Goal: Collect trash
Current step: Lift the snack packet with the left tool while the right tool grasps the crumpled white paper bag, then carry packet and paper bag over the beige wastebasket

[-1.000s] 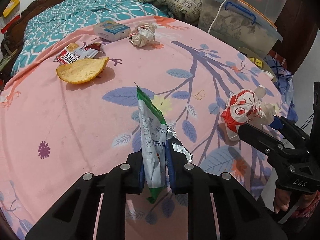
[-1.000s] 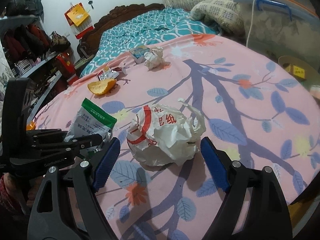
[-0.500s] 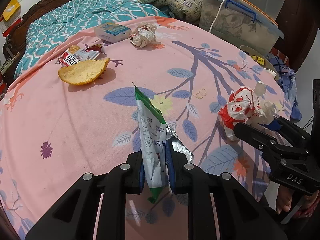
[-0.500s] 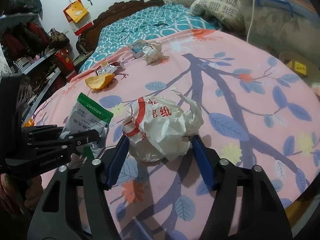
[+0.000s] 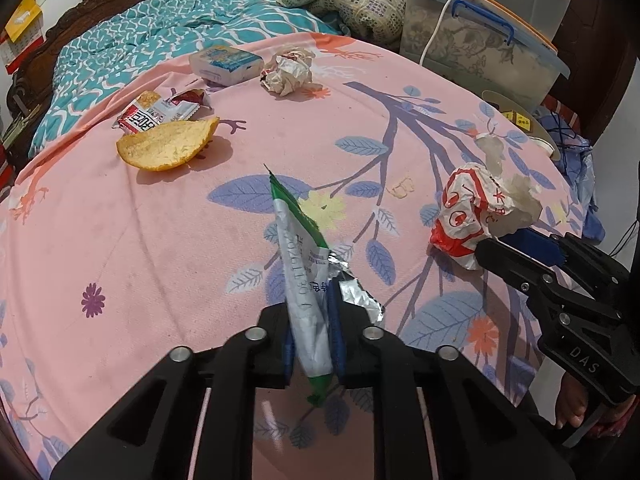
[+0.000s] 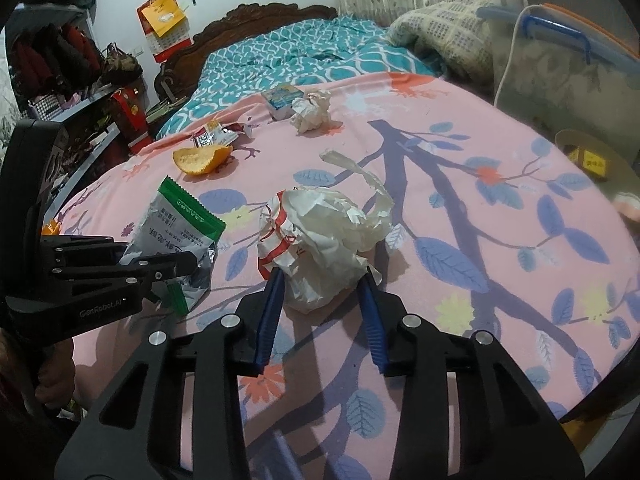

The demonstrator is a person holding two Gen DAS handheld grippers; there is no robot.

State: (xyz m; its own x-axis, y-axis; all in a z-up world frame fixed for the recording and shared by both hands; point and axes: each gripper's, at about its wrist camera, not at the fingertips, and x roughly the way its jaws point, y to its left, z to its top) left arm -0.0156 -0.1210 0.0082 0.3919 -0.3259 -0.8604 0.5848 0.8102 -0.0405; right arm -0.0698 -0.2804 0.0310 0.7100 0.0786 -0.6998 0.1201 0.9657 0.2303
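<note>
Cloth, foil & crumpled paper

Matt pink cloth sheet (image 5: pixel 120 240) lying soft; sachet (image 5: pixel 304 280) showing glossy foil; bag (image 6: pixel 320 248) at 3 o'clock looking crinkly thin plastic; grippers' arms matt black plastic.

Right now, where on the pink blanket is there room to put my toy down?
The big bare patch is on the pink blanket, below the orange peel and left of the green packet. Another is right of the crumpled bag, along the branch print. The far edge, with the small box, paper ball and red wrapper, is crowded.
</note>
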